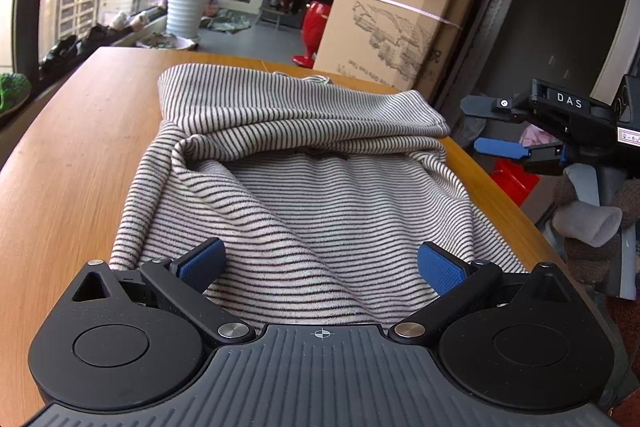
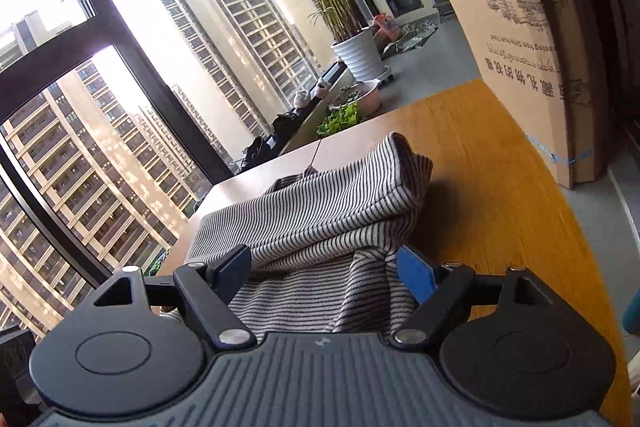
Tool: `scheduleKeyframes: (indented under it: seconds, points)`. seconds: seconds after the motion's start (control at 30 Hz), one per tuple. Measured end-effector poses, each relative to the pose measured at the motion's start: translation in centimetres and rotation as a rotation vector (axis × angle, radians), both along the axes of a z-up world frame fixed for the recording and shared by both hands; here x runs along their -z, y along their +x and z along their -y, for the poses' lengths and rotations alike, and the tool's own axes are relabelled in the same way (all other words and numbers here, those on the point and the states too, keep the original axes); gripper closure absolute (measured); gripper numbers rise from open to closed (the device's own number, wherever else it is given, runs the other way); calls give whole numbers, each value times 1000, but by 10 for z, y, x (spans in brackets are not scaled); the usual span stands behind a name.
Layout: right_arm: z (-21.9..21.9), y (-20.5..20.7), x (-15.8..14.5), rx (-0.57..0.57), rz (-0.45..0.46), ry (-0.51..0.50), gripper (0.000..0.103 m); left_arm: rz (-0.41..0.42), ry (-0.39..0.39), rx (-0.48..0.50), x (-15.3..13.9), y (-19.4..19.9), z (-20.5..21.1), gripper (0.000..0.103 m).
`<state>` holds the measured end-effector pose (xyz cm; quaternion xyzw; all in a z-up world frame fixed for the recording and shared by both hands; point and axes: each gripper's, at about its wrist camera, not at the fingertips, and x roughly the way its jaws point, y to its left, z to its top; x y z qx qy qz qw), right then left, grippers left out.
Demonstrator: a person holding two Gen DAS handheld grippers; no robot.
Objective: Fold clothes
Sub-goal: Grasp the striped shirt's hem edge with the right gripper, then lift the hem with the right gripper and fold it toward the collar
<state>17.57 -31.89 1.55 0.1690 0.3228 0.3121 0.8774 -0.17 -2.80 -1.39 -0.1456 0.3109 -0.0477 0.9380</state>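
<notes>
Wooden table [image 1: 72,155] by big windows holds the striped garment [image 1: 304,155], partly folded w/ far end doubled over the near part; left gripper [image 1: 320,267] & right gripper [image 2: 324,273] both over its near edge, jaws wide apart, gripping nothing.
</notes>
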Motion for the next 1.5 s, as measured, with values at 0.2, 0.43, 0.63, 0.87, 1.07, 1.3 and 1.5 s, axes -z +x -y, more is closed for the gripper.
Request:
scheduleKeyframes:
  seconds: [0.2, 0.43, 0.63, 0.87, 1.07, 1.3, 1.5]
  points:
    - [-18, 54, 16, 81, -70, -98, 66, 11, -60, -1, 1, -2, -9, 0]
    - [-26, 38, -20, 86, 80, -47, 89, 0, -49, 12, 0, 5, -8, 0]
    - [-21, 43, 22, 118, -35, -184, 87, 58, -59, -13, -37, 31, -16, 0]
    - [-25, 37, 22, 107, 6, -235, 87, 116, 3, -58, -40, 95, -20, 0]
    - [-22, 33, -19, 79, 89, -194, 79, 42, 17, -73, -4, 111, -24, 0]
    - [-81, 57, -1, -56, 39, -230, 72, 35, 35, -60, -3, 114, -27, 0]
    - [-126, 74, 21, -86, 111, -348, 72, 39, 34, -62, -1, 124, -39, 0]
